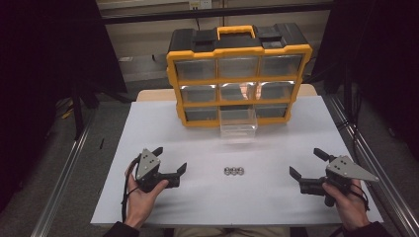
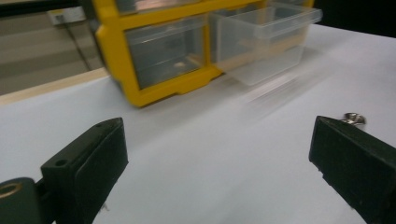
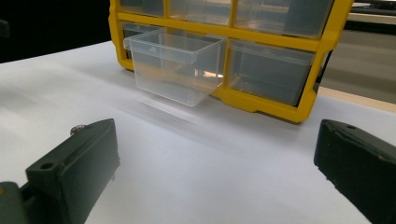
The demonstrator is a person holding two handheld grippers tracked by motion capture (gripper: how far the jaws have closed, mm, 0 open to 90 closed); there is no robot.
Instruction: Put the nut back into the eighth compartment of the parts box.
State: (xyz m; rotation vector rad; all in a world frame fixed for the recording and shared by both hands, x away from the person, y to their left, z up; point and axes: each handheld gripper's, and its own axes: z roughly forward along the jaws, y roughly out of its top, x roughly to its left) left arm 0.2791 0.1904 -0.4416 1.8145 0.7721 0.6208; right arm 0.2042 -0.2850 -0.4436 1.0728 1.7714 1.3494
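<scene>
White tabletop (image 1: 163, 128), lit against a dark room, with a yellow-framed organiser (image 1: 239, 74) of clear drawers standing at its far edge. One clear drawer (image 1: 238, 123) in the bottom row's middle is seen pulled out over the table. Three small metal nuts (image 1: 233, 171) are shown in a touching row on the table, between the two grippers and well in front of the drawer. The left gripper (image 1: 172, 160) and right gripper (image 1: 307, 161) are each held with jaws spread wide, nothing between them. The nuts appear silvery, shiny and rounded; finer form cannot be told. They are judged hard, stiff, light and slippery, likely to roll or skid if nudged. A hold across opposite sides of a single end nut is advised, so that its neighbours are not disturbed.
</scene>
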